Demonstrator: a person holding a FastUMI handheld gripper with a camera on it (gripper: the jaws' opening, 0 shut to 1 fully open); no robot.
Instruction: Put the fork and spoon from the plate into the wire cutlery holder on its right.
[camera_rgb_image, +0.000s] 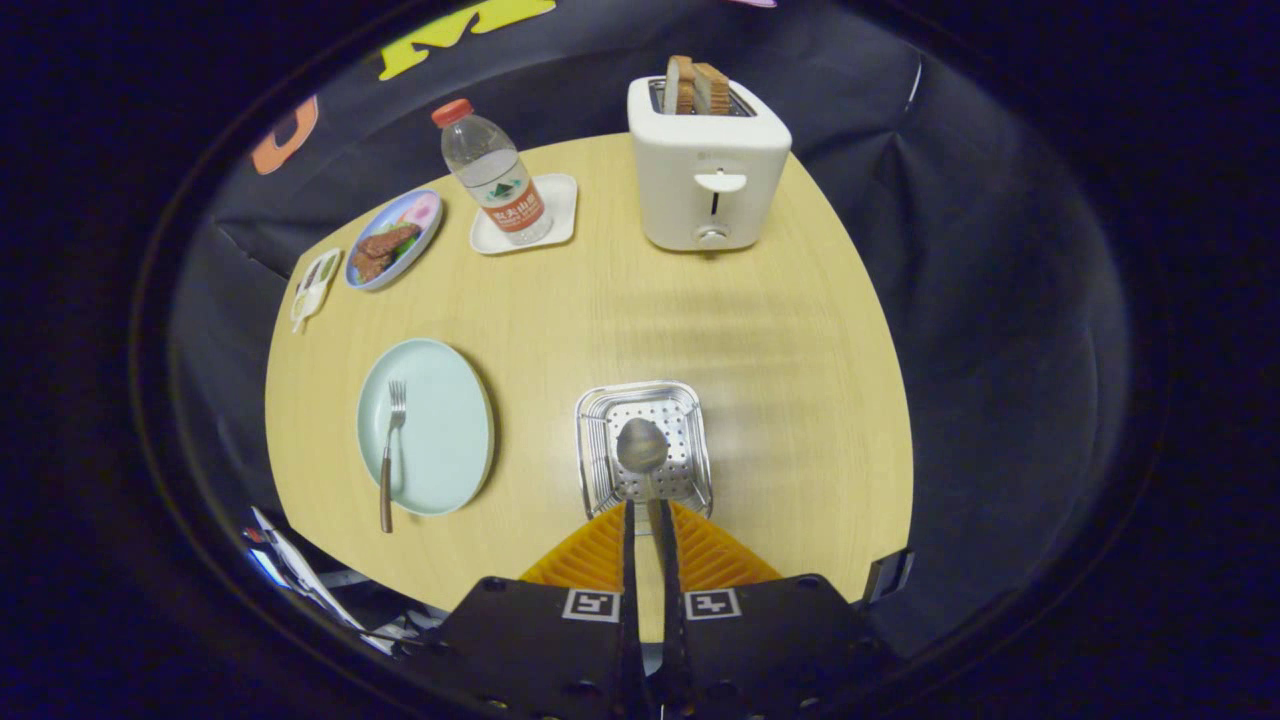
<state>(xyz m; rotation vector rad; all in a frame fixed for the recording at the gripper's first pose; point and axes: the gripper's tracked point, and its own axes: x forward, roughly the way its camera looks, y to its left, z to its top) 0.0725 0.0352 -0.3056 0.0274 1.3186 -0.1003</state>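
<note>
Spoon (645, 455) is held by its handle, clamped betw. the tool (648, 530) fingers, bowl over the wire holder (600, 440) near the surface's (700, 330) front edge. Long axis runs straight ahead from tool. Fork (390, 450) is left lying on plate (440, 420), well left of holder.

The desk (600, 320) looks like smooth, pale wood. The spoon (642, 447) and wire holder (598, 420) are shiny metal. The fork (388, 455) has a brown wooden-looking handle.

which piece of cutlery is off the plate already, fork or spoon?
The spoon: the claw is shut on its handle, bowl over the wire cutlery holder. The fork lies on the green plate.
</note>
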